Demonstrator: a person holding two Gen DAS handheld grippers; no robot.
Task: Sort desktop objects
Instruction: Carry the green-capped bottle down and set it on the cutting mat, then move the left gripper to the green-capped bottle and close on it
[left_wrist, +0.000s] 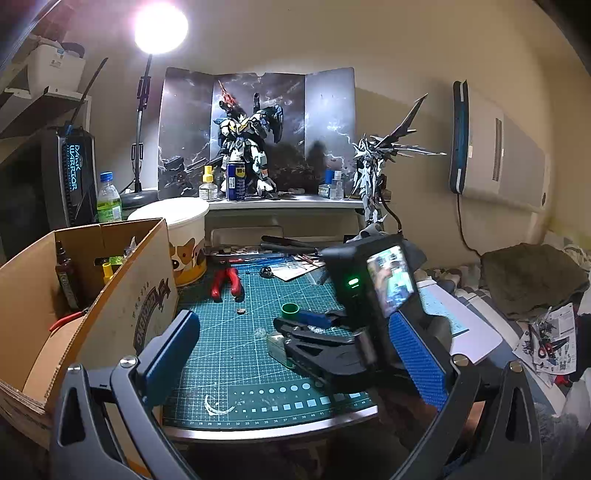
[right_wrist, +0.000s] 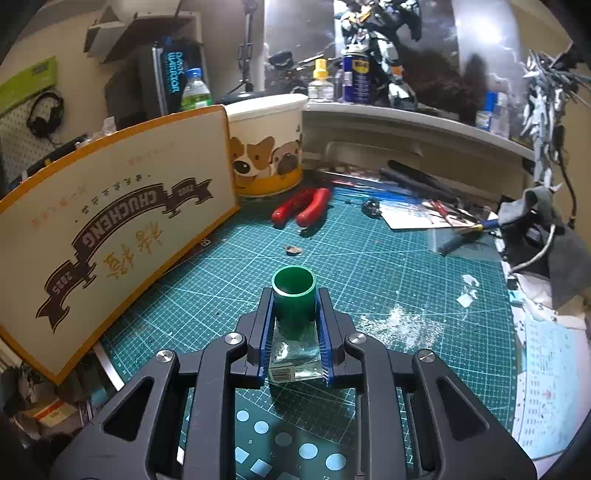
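Note:
A small clear glass bottle with a green cap (right_wrist: 293, 314) sits between the blue pads of my right gripper (right_wrist: 294, 295), which is shut on it, low over the green cutting mat (right_wrist: 369, 266). In the left wrist view the same bottle (left_wrist: 290, 311) shows at the tip of the right gripper (left_wrist: 295, 325), mid-mat. My left gripper (left_wrist: 295, 354) hangs near the mat's front edge, open wide and with nothing in its grasp. A cardboard box (left_wrist: 92, 295) stands open at the left, with a few small bottles inside.
Red-handled pliers (right_wrist: 303, 206) lie toward the back of the mat, near a dog-print tub (right_wrist: 266, 147). Black tool handles (right_wrist: 417, 177) and papers (right_wrist: 417, 216) lie at the back right. A raised shelf behind holds a spray can (left_wrist: 236, 181), small bottles and robot models.

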